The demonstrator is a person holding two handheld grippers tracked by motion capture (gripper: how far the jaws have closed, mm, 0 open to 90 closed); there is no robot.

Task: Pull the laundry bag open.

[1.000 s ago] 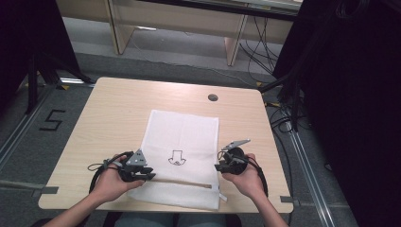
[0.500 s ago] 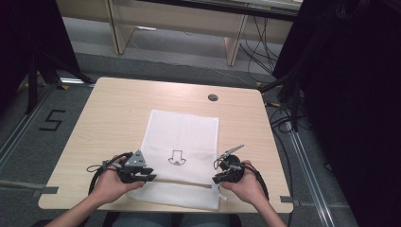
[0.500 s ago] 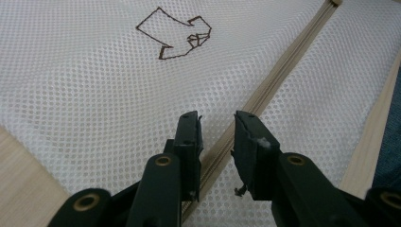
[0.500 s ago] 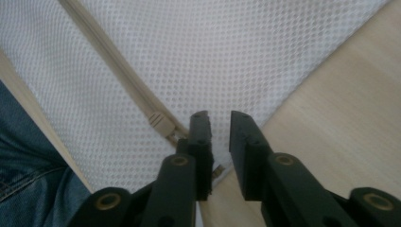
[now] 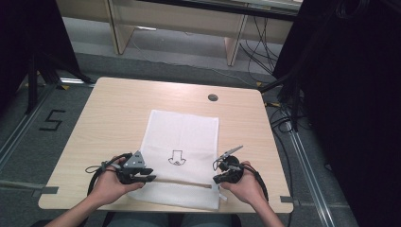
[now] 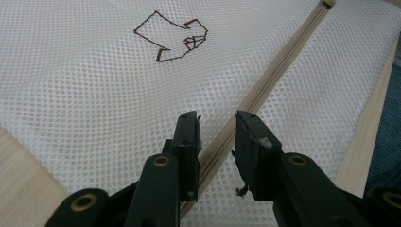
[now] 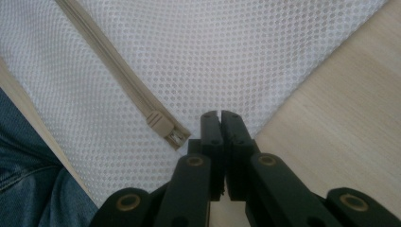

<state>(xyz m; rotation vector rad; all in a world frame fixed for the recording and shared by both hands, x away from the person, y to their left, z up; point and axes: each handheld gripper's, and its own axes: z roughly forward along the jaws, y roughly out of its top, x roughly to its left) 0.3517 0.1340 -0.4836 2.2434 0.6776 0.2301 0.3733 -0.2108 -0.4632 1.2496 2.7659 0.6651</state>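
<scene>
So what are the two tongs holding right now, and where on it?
The right tongs are shut at the mesh bag's edge beside the zipper end; a pinch cannot be told. The left tongs are open astride the zipper, holding nothing.

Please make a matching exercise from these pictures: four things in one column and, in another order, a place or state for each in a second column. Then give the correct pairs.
Things
1. left hand-held gripper
2. right hand-held gripper
3. zipper
4. round hole

Places or states
A. in the table top beyond the bag's far edge
B. jaws closed at the edge of the mesh bag
C. a beige line across the bag's near end
D. jaws apart over the zipper

Pairs: 1-D, 2-B, 3-C, 4-A
</scene>
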